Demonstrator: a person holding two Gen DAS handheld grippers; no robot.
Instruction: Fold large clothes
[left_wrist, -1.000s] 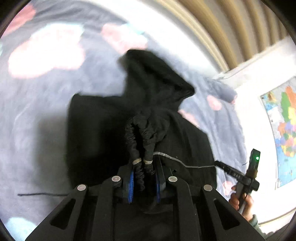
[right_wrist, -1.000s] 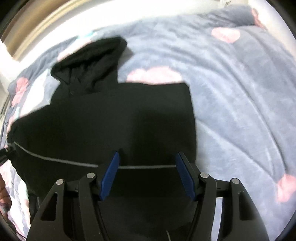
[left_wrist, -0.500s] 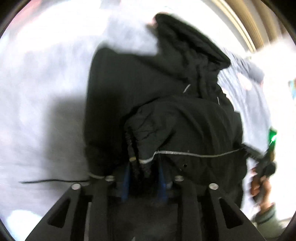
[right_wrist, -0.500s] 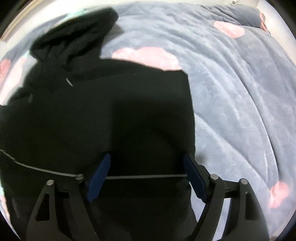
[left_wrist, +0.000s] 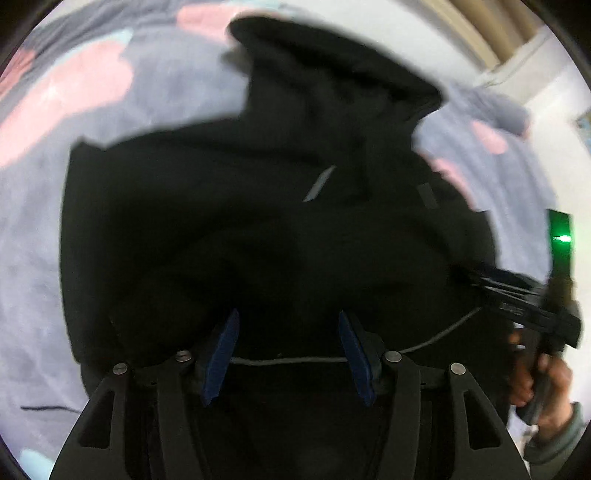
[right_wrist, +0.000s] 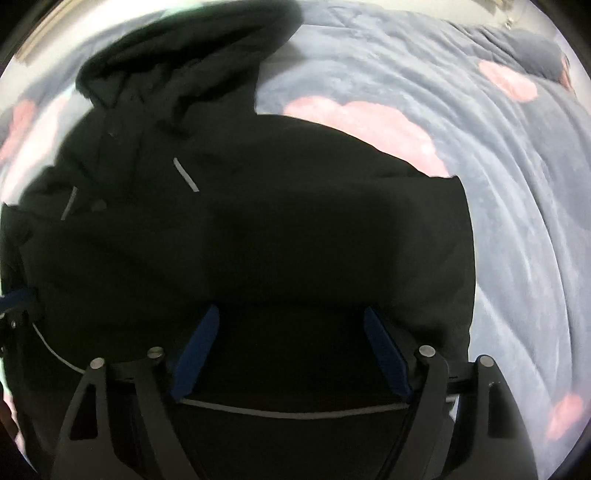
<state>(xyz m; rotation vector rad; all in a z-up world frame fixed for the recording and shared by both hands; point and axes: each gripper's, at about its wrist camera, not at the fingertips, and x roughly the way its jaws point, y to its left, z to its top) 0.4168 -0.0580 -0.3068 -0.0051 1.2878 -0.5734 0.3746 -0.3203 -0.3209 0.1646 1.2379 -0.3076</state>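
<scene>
Left gripper: 2 blue-padded fingers, jaws opening over black cloth, pads not pressing it; a thin grey cord ran across the gap.

Right gripper: jaws spread wide, nothing clamped, pointed steeply down onto the same garment. In the left wrist view it appeared at the garment's right edge, carried by a hand in a grey-green cuff.

Black hooded jacket: lay folded on the blanket, hood at the far end, 2 short grey strips below the hood.

Blanket: grey-blue plush with pink patches, beneath and around the jacket.
</scene>
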